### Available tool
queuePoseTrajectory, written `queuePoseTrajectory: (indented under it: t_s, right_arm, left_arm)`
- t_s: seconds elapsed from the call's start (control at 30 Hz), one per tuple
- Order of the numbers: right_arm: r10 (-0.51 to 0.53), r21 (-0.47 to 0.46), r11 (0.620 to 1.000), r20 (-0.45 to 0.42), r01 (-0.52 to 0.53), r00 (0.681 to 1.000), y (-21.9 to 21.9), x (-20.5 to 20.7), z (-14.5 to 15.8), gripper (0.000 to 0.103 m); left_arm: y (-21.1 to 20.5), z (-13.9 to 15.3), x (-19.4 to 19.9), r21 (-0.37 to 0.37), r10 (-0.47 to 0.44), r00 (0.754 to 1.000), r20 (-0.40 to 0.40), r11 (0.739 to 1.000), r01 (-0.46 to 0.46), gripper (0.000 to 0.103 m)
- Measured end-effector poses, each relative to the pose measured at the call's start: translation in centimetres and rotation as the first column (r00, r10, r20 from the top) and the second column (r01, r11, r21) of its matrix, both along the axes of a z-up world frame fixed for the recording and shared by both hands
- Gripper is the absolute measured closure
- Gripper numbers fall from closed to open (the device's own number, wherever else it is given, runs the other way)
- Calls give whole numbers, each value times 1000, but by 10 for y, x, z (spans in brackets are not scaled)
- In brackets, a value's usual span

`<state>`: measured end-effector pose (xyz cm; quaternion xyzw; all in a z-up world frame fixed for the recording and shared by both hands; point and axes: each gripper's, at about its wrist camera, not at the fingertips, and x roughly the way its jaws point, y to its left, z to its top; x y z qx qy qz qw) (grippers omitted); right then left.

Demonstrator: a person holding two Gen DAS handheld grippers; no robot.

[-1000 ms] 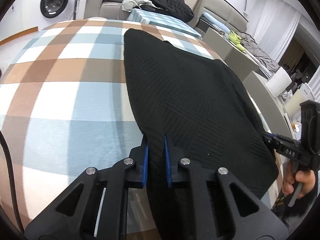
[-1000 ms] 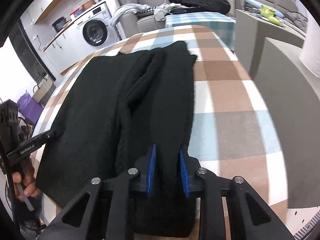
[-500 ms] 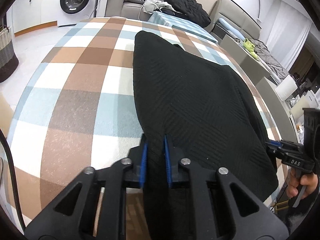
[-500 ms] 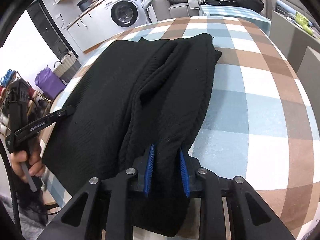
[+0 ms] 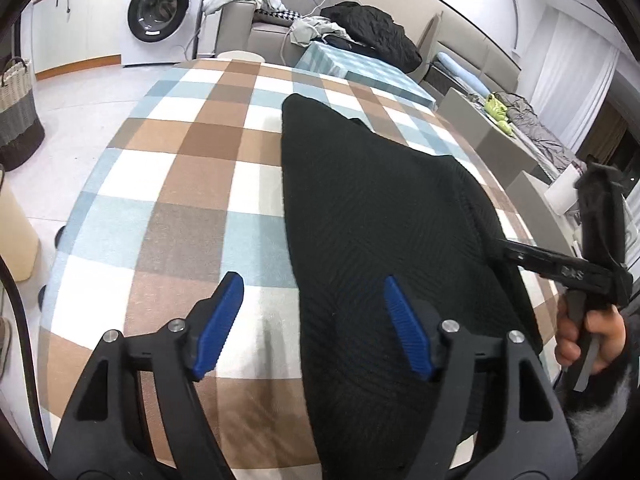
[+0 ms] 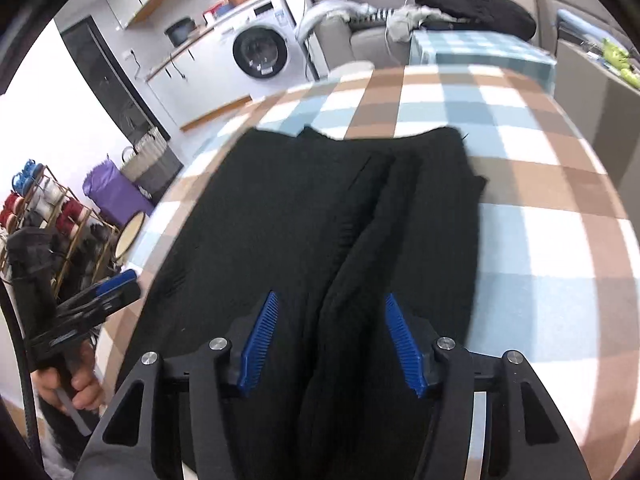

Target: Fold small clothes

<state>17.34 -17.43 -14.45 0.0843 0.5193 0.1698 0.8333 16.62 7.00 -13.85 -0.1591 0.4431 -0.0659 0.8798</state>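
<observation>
Both grippers released since half a second back. Left gripper (image 5: 314, 318), black frame with blue ribbed pads, now spread wide and holding nothing; was pinched on the near hem before. Straddles the left edge of the black ribbed knit garment (image 5: 380, 216) at lower centre of the left view: left pad over bare cloth-covered table, right pad over the knit. Right gripper (image 6: 332, 334), same build, also spread wide and empty, low centre of the right view, over a raised lengthwise ridge in the knit (image 6: 360, 216). Same gripper seen at right edge of the left view, fingertips at the garment's right border.

Probable meaning: one fold or drag just laid down, hem dropped, garment resting flat. Right side looks doubled over with bunched layers; likely needs smoothing or another fold. Fold count so far: cannot tell.

Garment lies lengthwise down the middle of the round table with brown, blue and white checked cloth (image 5: 192, 176), near hem at or over the near table edge.

Room, left to right in the left view: woven basket (image 5: 18, 108) at left edge, white front-loading washing machine (image 5: 160, 12) upper left, grey sofa with piled clothes (image 5: 320, 28) top centre, black padded jacket (image 5: 372, 32) on it, curtains far right.
</observation>
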Motion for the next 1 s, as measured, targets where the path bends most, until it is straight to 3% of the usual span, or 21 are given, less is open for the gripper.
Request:
queuePoseTrajectory:
  t_s: [0.13, 0.27, 0.3, 0.33, 0.47, 0.67, 0.77, 0.83, 1.0]
  right_arm:
    - [-11, 57, 998, -38, 13, 999, 2, 17, -15, 46]
    - [2, 57, 998, 0, -2, 1000, 10, 37, -20, 47]
    - [-3, 27, 1000, 16, 2, 1000, 13, 44, -23, 52]
    - [-2, 6, 1000, 23, 1, 1000, 15, 46, -24, 70]
    - [19, -3, 1000, 51, -19, 999, 16, 51, -20, 92]
    - [2, -20, 1000, 176, 1, 984, 5, 49, 36, 94]
    - [-49, -70, 996, 97, 56, 994, -10, 62, 12, 93]
    - [-71, -78, 994, -8, 70, 997, -20, 72, -12, 88]
    - [-45, 59, 997, -37, 47, 998, -35, 56, -15, 72]
  left_arm:
    - [2, 1, -5, 24, 26, 1000, 0, 999, -26, 32]
    - [5, -1, -6, 27, 34, 999, -5, 999, -34, 32]
    - [5, -2, -6, 21, 32, 999, -7, 999, -32, 32]
    - [4, -2, -5, 21, 31, 999, -9, 999, -31, 32]
    - [0, 2, -4, 15, 22, 1000, 4, 1000, -22, 32]
    - [-13, 11, 0, 16, -20, 999, 28, 1000, 19, 32]
    - [-20, 8, 3, 13, -35, 999, 21, 999, 35, 32]
    - [-25, 4, 4, 16, -46, 999, 5, 999, 46, 32]
    - [-32, -2, 2, 13, -73, 997, -13, 997, 73, 32]
